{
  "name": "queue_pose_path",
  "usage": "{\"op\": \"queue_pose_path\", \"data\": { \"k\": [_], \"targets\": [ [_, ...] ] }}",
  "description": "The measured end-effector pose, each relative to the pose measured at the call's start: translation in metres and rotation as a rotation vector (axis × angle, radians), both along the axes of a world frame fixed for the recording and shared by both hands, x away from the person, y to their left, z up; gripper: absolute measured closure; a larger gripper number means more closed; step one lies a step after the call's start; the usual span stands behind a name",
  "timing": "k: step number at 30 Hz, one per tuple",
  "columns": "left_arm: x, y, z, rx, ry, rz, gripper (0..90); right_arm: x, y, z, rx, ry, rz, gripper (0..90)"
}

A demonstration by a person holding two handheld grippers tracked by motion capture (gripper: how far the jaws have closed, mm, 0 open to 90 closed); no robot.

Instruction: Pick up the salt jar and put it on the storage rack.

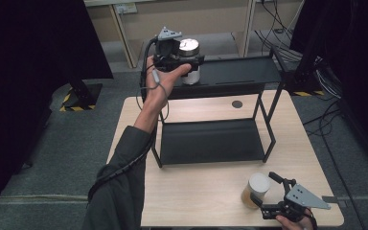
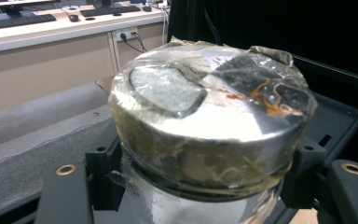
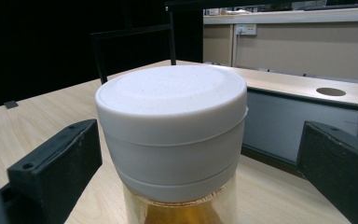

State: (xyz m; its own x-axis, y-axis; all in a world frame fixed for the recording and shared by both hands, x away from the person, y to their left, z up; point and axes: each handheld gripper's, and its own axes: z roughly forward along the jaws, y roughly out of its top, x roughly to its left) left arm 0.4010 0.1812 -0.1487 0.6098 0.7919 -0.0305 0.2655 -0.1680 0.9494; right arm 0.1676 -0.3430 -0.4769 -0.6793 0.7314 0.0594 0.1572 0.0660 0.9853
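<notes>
Nearest the high camera, the person's left sleeve point(image 1: 120, 191) rises from the bottom edge, the forearm reaching forward over the wooden table point(image 1: 206, 201). Largest of the objects on the table is the black two-tier rack point(image 1: 211, 141), standing at the far half, with one shelf low and one raised at the back. At the left end of the upper shelf stands a clear jar with a silver, film-covered lid point(image 2: 209, 116); the left gripper point(image 1: 178, 60) is clamped on it just below the lid, both jaws pressed against the glass. Near the front right of the table stands an amber jar with a white lid point(image 3: 172, 126), upright on the wood. The right gripper point(image 1: 268, 191) sits around it with jaws apart, a gap visible on each side.
</notes>
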Motion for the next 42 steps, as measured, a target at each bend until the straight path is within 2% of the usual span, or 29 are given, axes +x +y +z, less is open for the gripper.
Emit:
{"op": "queue_pose_path", "data": {
  "k": [15,18,22,29,34,35,38,42],
  "targets": [
    [0.007,-0.003,-0.006,-0.002,-0.003,0.053,31.2,0.0,0.0,0.0,0.001,0.0,0.004,0.4],
    [0.008,-0.005,-0.006,0.009,0.0,0.063,31.2,0.0,0.0,0.0,0.002,0.001,0.003,0.4],
    [0.01,-0.004,-0.01,-0.003,0.004,0.068,31.2,0.0,0.0,0.0,0.003,0.001,0.004,0.4],
    [0.01,-0.007,-0.013,0.015,-0.005,0.076,31.1,0.001,0.0,0.0,0.002,0.002,0.005,0.4],
    [0.008,-0.007,-0.016,0.008,-0.014,0.081,30.8,0.001,0.0,0.0,0.002,0.005,0.006,0.4],
    [0.007,-0.007,-0.016,0.003,-0.018,0.081,29.6,0.0,0.0,0.0,0.002,0.005,0.006,0.4],
    [0.006,-0.007,-0.016,-0.004,-0.022,0.089,15.5,0.001,0.001,-0.001,0.002,0.006,0.005,0.4],
    [0.002,-0.008,-0.017,-0.009,-0.037,0.097,5.0,0.001,0.001,-0.001,0.0,0.008,0.007,0.4]
  ]
}}
